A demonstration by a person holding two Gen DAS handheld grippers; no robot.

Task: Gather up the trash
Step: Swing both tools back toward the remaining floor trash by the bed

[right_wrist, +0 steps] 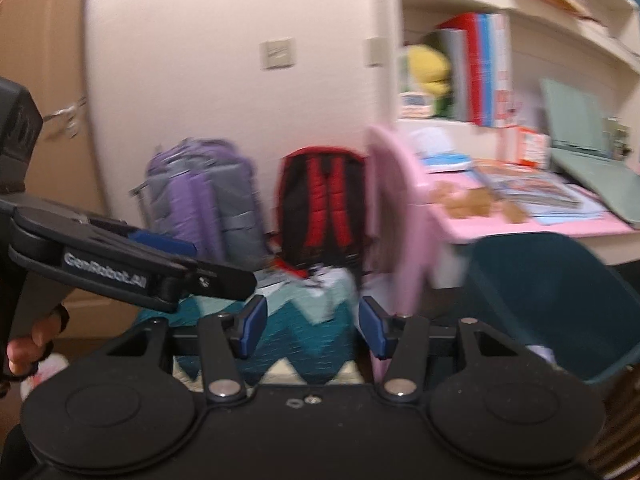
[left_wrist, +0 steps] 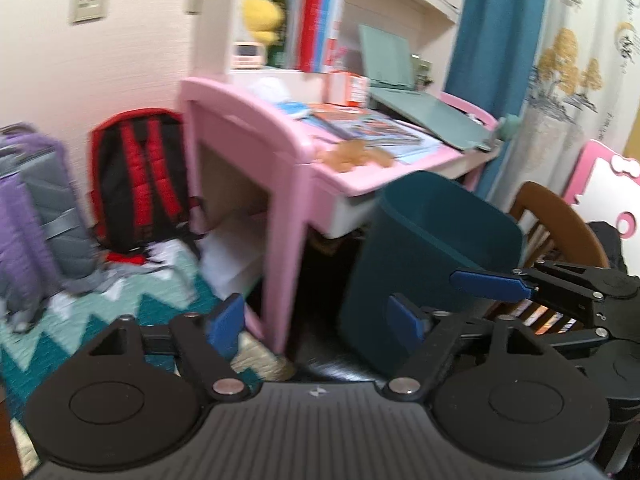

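The pink desk (left_wrist: 256,128) stood against the wall, the tilted teal trash bin (left_wrist: 432,248) just beside its front edge. Brown crumpled scraps (left_wrist: 352,154) lay on the desktop. The left gripper (left_wrist: 316,320) and right gripper (right_wrist: 310,326) both gaped wide, holding nothing.

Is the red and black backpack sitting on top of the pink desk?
No, the backpack stands on the floor against the wall, to the left of the pink desk.
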